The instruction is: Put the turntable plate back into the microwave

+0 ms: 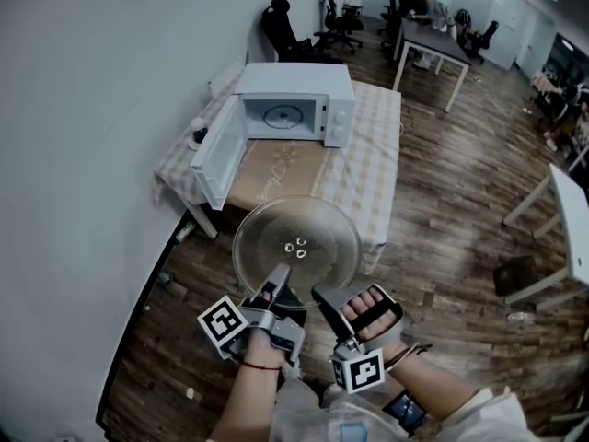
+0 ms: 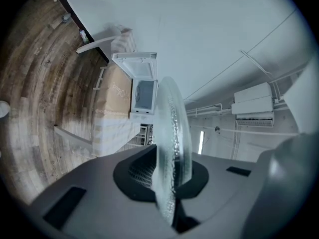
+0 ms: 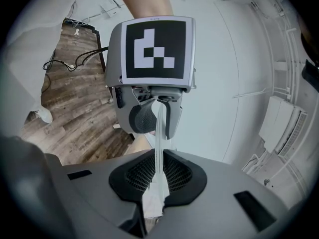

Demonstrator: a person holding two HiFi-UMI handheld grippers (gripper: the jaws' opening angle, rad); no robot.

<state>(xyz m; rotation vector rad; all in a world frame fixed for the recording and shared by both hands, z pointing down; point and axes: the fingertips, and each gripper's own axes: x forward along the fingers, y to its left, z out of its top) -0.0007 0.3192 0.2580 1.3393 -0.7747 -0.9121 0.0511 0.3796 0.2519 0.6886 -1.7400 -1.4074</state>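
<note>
I hold the clear glass turntable plate (image 1: 296, 239) flat in the air in front of the table, both grippers on its near rim. My left gripper (image 1: 278, 278) is shut on the rim at the left, and its own view shows the plate (image 2: 172, 128) edge-on between its pads. Shut on the rim to the right is my right gripper (image 1: 329, 295); in its view the thin plate edge (image 3: 159, 143) runs across to the left gripper (image 3: 158, 114). Beyond stands the white microwave (image 1: 296, 101), its door (image 1: 219, 153) swung open to the left and its cavity in view (image 2: 143, 93).
The microwave sits on a table with a checked cloth (image 1: 368, 159) and a brown mat (image 1: 276, 171). A white wall runs along the left. Office chairs (image 1: 336, 21) and desks (image 1: 433, 49) stand farther back on the wooden floor.
</note>
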